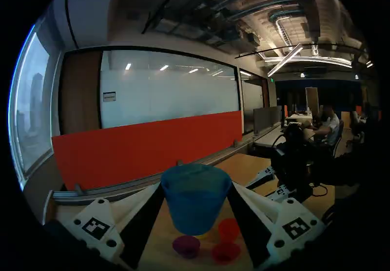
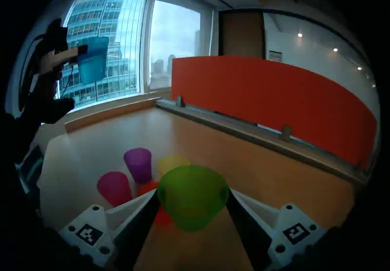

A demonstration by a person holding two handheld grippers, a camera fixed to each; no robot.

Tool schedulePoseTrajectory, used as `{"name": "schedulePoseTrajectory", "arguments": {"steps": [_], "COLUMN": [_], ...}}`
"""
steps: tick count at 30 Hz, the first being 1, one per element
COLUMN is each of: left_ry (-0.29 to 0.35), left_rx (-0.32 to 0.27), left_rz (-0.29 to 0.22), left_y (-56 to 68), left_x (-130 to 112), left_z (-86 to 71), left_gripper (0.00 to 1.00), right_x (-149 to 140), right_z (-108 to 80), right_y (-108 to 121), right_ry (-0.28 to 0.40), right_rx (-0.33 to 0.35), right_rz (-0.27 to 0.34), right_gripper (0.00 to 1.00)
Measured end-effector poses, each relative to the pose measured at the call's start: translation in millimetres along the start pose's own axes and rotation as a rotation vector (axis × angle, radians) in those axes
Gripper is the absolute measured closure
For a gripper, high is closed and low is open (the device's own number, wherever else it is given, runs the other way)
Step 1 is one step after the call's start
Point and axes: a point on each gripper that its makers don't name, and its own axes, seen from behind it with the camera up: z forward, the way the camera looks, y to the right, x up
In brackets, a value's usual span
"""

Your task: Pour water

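Tabletop (image 2: pixel 204 139) bare up to orange divider (image 2: pixel 273 95), left tool (image 1: pixel 196 195) pinching blue cup (image 1: pixel 196 203) aloft, right tool (image 2: pixel 192 198) pinching green cup (image 2: pixel 193 200)

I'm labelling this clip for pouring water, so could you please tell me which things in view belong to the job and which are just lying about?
In the job: blue cup, held in the left gripper; green cup, held in the right gripper.
Lying about: purple cup, pink cup, yellow cup, red cup, on the table; orange partition.
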Motion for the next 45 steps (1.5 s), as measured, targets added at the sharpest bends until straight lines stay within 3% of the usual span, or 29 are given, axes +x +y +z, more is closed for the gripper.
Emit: {"name": "schedulePoseTrajectory", "arguments": {"steps": [26, 45], "left_ry": [-0.005, -0.006], "left_rx": [-0.006, -0.012], "left_rz": [0.015, 0.01], "left_y": [0.5, 0.4], "left_x": [-3.2, -9.2], "left_z": [-0.3, 2.6], "left_gripper": [0.13, 0.13], "right_x": [74.7, 96.3], "right_z": [-19.3, -26.7], "right_y": [-33.4, -44.9], "right_ry": [0.239, 0.27], "right_rx": [0.052, 0.08], "right_rz": [-0.036, -0.056], "right_gripper": [0.07, 0.07]}}
